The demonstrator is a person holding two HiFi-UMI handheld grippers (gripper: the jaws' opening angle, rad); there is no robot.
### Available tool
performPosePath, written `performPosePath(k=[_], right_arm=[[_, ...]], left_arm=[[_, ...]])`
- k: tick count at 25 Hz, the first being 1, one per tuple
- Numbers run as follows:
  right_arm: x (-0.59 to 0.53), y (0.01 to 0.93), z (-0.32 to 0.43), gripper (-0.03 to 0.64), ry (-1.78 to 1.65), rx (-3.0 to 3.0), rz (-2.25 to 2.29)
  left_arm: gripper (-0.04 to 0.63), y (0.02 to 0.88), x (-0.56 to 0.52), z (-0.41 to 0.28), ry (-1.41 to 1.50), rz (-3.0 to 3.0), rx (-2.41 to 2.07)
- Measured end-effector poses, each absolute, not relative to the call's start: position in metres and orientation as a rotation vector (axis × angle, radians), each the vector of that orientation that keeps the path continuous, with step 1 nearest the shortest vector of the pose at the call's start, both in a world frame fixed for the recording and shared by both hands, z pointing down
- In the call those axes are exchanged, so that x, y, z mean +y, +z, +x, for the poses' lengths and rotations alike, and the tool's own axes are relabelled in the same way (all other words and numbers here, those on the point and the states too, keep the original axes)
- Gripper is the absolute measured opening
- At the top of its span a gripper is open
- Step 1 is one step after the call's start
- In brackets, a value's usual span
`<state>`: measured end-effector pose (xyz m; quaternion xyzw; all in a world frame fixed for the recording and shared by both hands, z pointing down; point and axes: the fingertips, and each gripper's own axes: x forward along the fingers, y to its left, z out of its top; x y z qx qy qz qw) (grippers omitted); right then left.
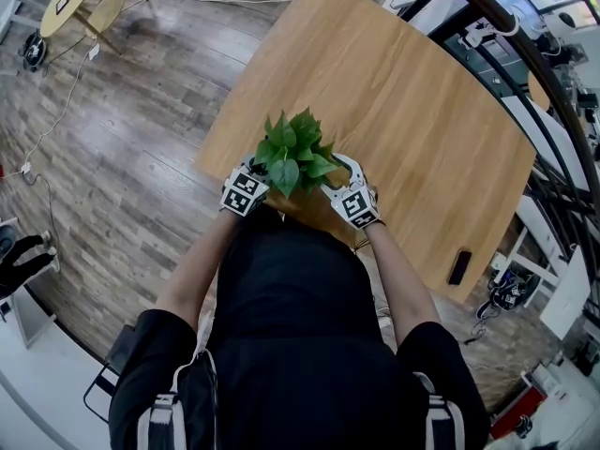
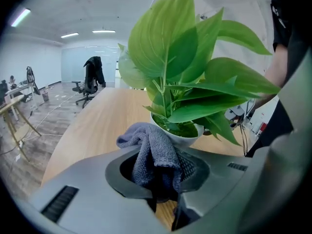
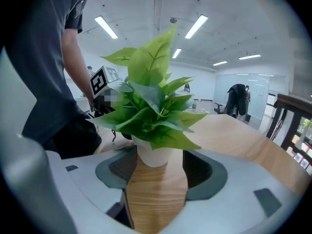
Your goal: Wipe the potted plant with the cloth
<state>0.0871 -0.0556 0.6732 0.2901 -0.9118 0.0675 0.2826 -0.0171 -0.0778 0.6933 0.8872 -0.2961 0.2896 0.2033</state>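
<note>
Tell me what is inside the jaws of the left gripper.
A bunched grey cloth sits between the jaws of the left gripper, which are shut on it. Its top rises in front of the white pot. The cloth's lower end is hidden between the jaws.

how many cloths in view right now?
1. The grey terry cloth is clamped in the left gripper, next to the green plant in its white pot. The right gripper is open with no cloth. Others could be hidden behind leaves.
</note>
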Motion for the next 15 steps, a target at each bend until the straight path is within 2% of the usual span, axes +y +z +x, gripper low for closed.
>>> performPosePath(k=[15], right_arm=[[-0.067,0.674,0.072,0.273,0.171,-2.460,0.731]], left_arm=[[0.114,0.694,-0.040,0.003,0.855,2.570,-0.595]])
